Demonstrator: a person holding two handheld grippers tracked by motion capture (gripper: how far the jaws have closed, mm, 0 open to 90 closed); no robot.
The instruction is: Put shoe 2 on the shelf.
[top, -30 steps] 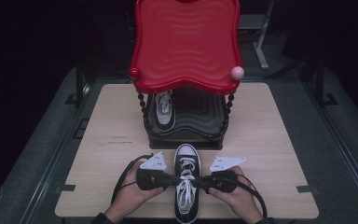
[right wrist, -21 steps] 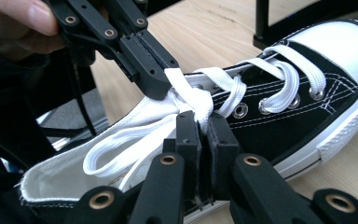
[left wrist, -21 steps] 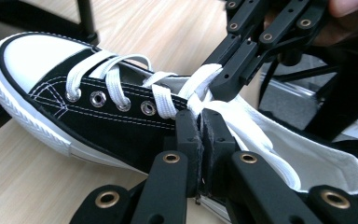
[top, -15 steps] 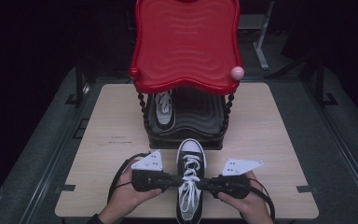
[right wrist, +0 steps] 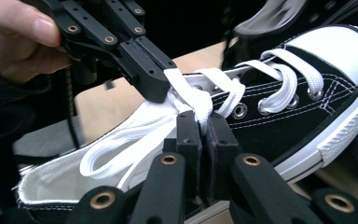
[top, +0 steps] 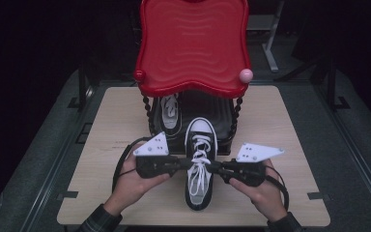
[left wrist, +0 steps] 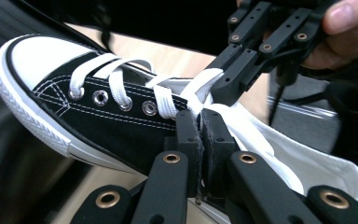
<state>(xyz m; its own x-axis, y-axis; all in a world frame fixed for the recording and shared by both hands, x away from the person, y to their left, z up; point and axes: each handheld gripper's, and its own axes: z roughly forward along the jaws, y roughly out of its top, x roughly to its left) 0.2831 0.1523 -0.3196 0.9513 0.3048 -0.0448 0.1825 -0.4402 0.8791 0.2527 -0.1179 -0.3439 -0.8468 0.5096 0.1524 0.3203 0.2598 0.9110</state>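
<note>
Left tongs [top: 186, 165] come in from the left at the near-centre of the desk [top: 111, 125], jaws clenched on the white lace [left wrist: 193, 100] at the near end of the lacing on the black-and-white sneaker [top: 199, 164]; in the left gripper view the two pads are pressed together with the lace running in between them. Sneaker sits mid-desk near the front edge, toe pointing far, heel toward the person, toe cap just in front of the rack. In the gripper views the sole looks tilted, toe end up off the desk. Right tongs [top: 214, 166] mirror it from the right, jaws clenched on the other strand of the same lace [right wrist: 191, 95], tips nearly meeting the left ones over the tongue. Loose loops of lace hang over the white lining at the heel opening. Far side: red wavy-edged tray top [top: 193, 43] on a black beaded-post rack [top: 234, 116], pink ball [top: 246, 75] at its right near corner. Second sneaker [top: 170, 113] lies on the lower shelf, left of centre, under the red top.
</note>
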